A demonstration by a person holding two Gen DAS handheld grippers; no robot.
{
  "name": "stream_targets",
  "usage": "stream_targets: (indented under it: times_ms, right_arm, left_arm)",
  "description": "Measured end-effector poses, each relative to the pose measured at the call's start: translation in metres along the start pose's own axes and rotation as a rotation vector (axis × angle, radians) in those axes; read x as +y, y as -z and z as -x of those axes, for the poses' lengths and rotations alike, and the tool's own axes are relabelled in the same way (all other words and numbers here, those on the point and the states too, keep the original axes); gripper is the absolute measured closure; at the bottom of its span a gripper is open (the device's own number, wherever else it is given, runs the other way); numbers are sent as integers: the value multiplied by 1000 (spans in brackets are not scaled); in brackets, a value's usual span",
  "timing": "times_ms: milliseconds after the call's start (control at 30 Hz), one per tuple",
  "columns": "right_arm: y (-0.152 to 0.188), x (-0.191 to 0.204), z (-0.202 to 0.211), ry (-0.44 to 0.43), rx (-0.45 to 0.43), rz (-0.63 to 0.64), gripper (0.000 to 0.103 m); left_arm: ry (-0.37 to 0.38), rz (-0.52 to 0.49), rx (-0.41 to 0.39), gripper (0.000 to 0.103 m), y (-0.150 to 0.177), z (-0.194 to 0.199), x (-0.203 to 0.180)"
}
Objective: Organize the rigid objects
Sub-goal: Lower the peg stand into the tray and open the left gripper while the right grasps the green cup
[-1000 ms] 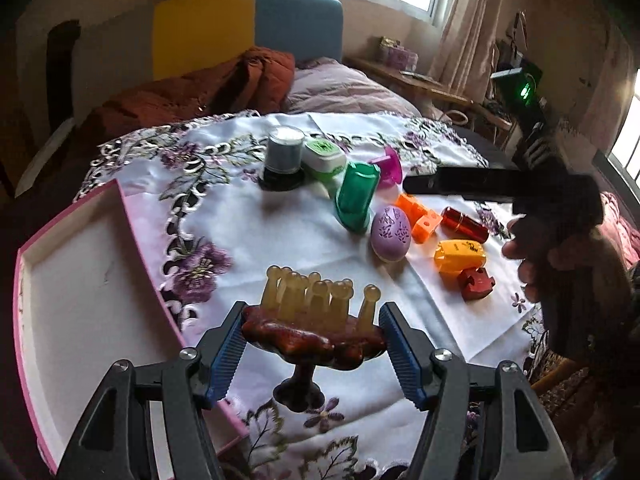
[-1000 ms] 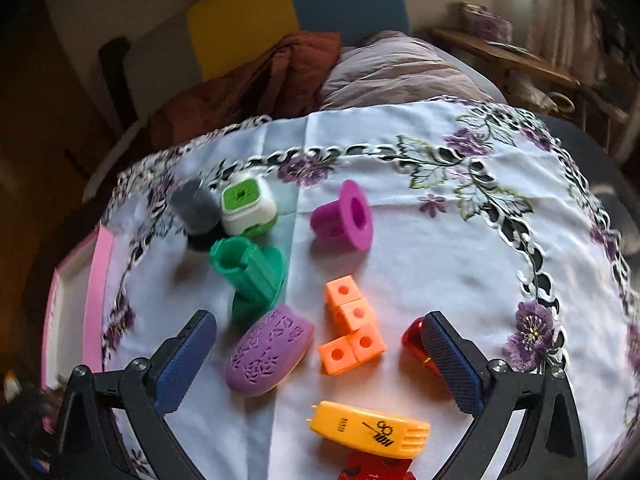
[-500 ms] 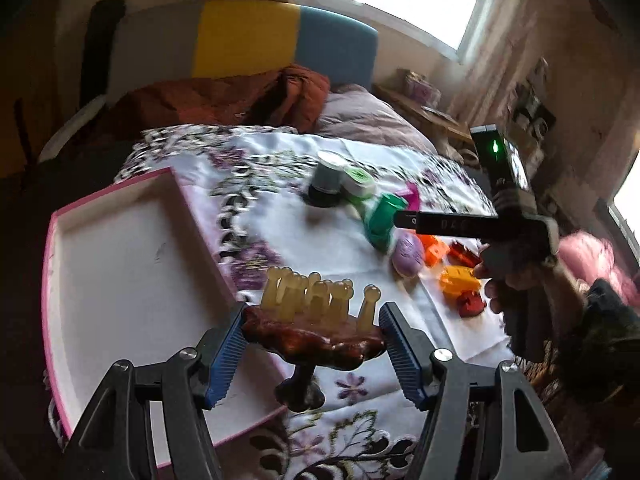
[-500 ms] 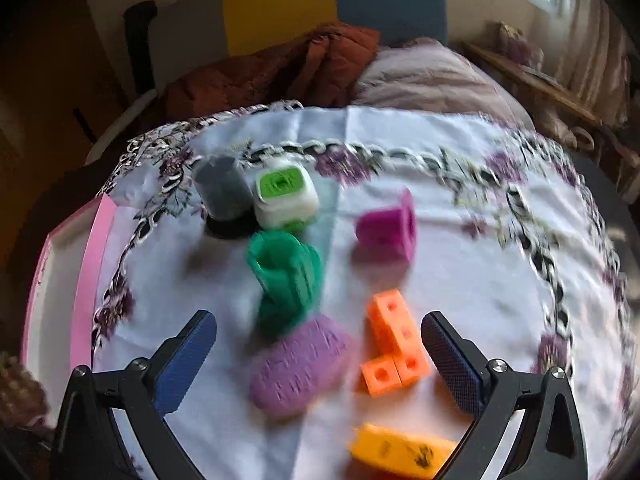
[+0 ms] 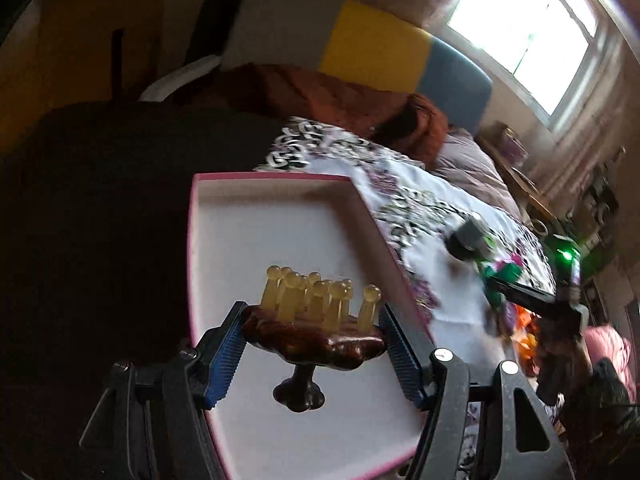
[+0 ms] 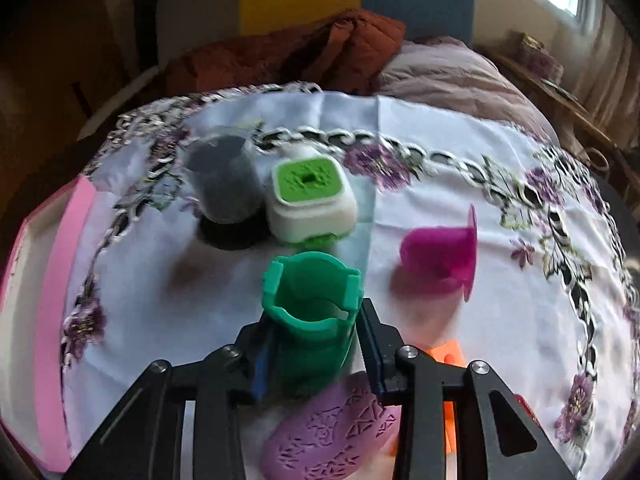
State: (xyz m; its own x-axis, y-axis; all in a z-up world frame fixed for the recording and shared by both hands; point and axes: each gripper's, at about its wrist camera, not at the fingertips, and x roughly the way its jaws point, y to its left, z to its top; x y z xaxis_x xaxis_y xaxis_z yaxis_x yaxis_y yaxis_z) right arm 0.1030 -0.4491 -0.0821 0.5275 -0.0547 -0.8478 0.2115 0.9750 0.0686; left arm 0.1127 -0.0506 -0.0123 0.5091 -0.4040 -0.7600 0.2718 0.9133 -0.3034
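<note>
From my left wrist view, the left gripper (image 5: 314, 342) is clamped on the brown peg stand (image 5: 316, 342), above the pink-rimmed tray (image 5: 280, 216). From my right wrist view, the right gripper (image 6: 316, 354) is closing around the green cup (image 6: 312, 316), which stands on the floral tablecloth (image 6: 420, 128).

- A home bedroom — a bed with a padded headboard (image 5: 384, 60) in grey, yellow and blue panels stands at the far side.
- A rust-brown quilt (image 6: 304, 52) and a mauve one (image 6: 444, 76) lie crumpled against it.
- A floral embroidered cloth (image 6: 440, 136) covers the near surface.
- A curtained window (image 5: 532, 28) lets in daylight at the far right — a cluttered wooden side table (image 5: 516, 168) stands below it.
</note>
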Motion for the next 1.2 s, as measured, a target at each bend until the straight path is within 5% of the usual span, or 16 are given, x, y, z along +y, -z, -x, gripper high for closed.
stream_targets:
  times_ms: [367,800,933,1200]
  right_arm:
    - [-1,16,6,-65,-8,43,65]
    - [0,27,6,-59,-6,106,65]
    - [-1,27,7,-52,-12,114,65]
    - [-3,25,11,-23,-35,107,65]
  left_arm:
    - [-24,11,42,36,-41,-42,24]
    - [-210,-4,90,35,-86,-103,40]
    - [-180,-1,56,27,-81,-83,40]
    - [-200,-4,-59,27,-37,-9,37]
